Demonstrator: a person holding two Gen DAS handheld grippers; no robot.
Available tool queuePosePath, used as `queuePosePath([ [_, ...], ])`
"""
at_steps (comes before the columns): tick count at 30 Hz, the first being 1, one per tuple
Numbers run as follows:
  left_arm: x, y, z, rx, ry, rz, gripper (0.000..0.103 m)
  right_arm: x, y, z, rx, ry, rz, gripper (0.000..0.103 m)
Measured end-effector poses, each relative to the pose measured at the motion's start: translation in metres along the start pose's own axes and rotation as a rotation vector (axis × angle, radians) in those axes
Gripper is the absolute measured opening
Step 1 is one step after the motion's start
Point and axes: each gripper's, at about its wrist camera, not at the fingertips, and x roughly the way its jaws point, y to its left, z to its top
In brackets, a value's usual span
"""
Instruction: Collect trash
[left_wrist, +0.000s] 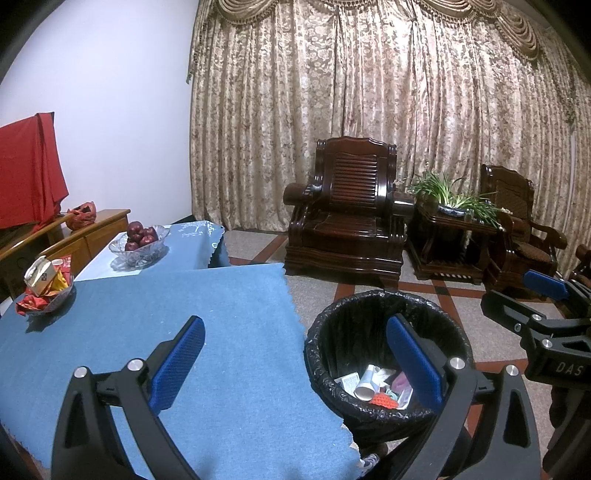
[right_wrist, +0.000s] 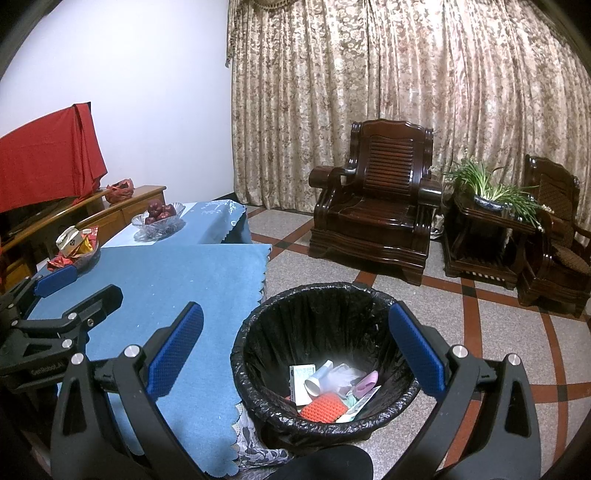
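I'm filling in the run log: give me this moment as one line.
left gripper: open, empty | right gripper: open, empty | trash bin: on floor beside table, holds trash | blue tablecloth: bare near grippers

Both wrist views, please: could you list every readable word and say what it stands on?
"DAS": right gripper body, cut off at the picture's edge.
"GenRoboLAI": left gripper body, reading uncertain, partly hidden.
Print on the carton in the trash bin: too small.
Snack wrappers: blurred.

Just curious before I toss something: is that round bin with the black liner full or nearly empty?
Nearly empty. The round black-lined bin holds only a few scraps at its bottom; its liner walls show bare above them.
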Motion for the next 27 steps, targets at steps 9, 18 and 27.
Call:
queuePosePath([
  [9, -0.0003, 0.0007, 0.0002, 0.0, 0.0, 0.0, 0.097, 0.0001, 0.0001, -0.0004, 0.0, 0.001, 0.0, 0.098],
  [18, -0.0005, 0.0005, 0.0002, 0.0, 0.0, 0.001, 0.097, 0.0001, 0.0003, -0.0008, 0.0, 0.0, 0.0, 0.098],
  [27, -0.0012, 0.0032, -0.0005, 0.0, 0.002, 0.002, 0.097, 0.0003, 0.0, -0.0011, 0.0, 0.002, 0.0, 0.098],
])
